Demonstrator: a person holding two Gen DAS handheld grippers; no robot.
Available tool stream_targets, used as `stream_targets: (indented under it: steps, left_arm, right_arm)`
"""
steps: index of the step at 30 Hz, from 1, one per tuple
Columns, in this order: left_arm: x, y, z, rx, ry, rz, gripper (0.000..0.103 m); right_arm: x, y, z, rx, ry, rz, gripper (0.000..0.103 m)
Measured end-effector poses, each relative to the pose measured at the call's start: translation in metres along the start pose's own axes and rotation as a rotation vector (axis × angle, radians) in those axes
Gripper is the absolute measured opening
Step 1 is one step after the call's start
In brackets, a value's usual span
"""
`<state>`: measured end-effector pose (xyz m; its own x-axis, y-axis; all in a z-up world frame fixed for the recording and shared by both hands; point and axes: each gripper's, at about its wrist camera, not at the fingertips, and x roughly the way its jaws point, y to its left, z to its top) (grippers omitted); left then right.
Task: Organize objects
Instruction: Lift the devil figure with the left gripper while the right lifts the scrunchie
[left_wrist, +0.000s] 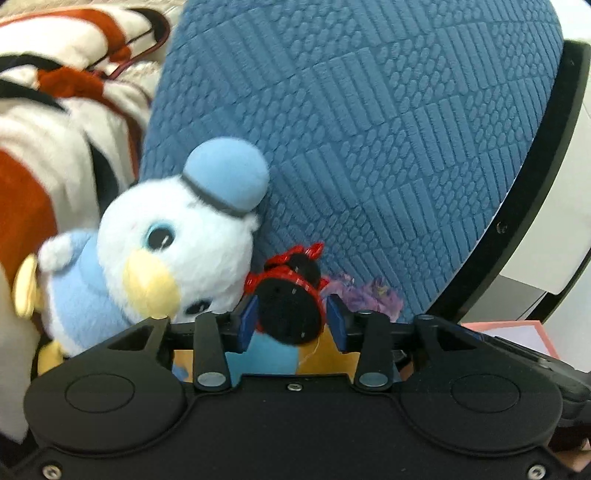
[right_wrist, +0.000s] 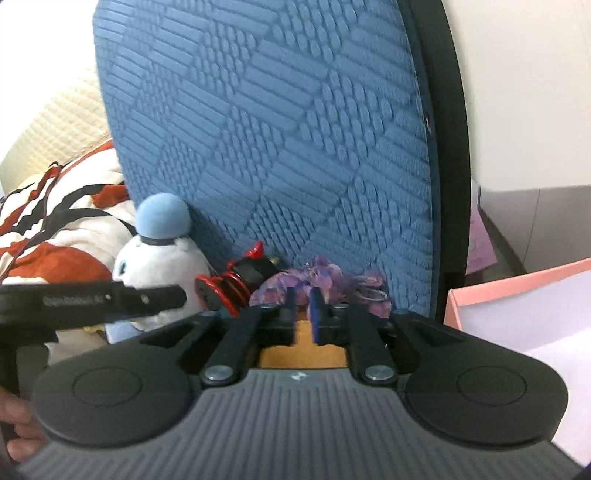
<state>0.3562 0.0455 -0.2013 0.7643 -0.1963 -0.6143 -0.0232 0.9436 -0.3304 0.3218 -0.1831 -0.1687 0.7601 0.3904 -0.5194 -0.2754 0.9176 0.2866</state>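
A black felt toy with red stitched trim (left_wrist: 290, 306) lies on the chair seat against the blue backrest (left_wrist: 369, 129). My left gripper (left_wrist: 291, 321) has its blue pads on either side of it, closed onto it. A white and blue duck plush (left_wrist: 166, 243) leans just left of it. A purple scrunchie (right_wrist: 325, 280) lies to the right. My right gripper (right_wrist: 303, 314) sits right in front of the scrunchie with its fingers nearly together and a narrow gap between them. The black and red toy (right_wrist: 229, 284) and the duck (right_wrist: 162, 251) also show in the right wrist view.
A white, rust and black blanket (left_wrist: 55, 122) is piled to the left of the duck. A pink open box (right_wrist: 517, 317) stands at the right beside the chair. The left gripper's body (right_wrist: 92, 299) crosses the left of the right wrist view. Orange seat surface (right_wrist: 303, 354) shows under the fingers.
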Motion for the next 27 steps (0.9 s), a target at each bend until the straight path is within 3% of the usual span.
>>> stream_targets:
  steps: [1,2,8,12,18,21,23,25,27]
  left_arm:
    - [0.003,-0.002,0.002,0.011,-0.004,-0.003,0.044]
    - [0.006,-0.004,0.005,0.024,-0.005,-0.006,0.045]
    - [0.035,-0.015,0.020,0.092,0.047,0.003,0.048]
    - [0.054,-0.023,0.024,0.206,0.092,0.051,0.052]
    - [0.074,-0.029,0.033,0.260,0.131,0.058,0.055]
    - [0.077,-0.040,0.034,0.312,0.133,0.061,0.063]
    - [0.080,-0.047,0.033,0.339,0.138,0.054,0.067]
    - [0.084,-0.051,0.032,0.353,0.151,0.052,0.067]
    - [0.088,-0.052,0.032,0.351,0.157,0.065,0.066]
  right_arm:
    - [0.001,-0.003,-0.001,0.009,-0.002,0.004,0.063]
    - [0.004,-0.005,0.000,0.014,-0.006,0.005,0.067]
    - [0.034,-0.011,-0.001,-0.038,0.036,-0.016,0.066]
    - [0.053,-0.011,0.000,-0.078,0.042,0.008,0.066]
    - [0.080,-0.006,-0.002,-0.141,0.071,0.037,0.064]
    - [0.083,-0.007,-0.002,-0.129,0.084,0.067,0.047]
    - [0.080,-0.005,-0.002,-0.141,0.072,0.087,0.020]
    - [0.078,0.000,-0.003,-0.172,0.068,0.076,0.007]
    - [0.075,0.003,-0.003,-0.193,0.063,0.081,0.006]
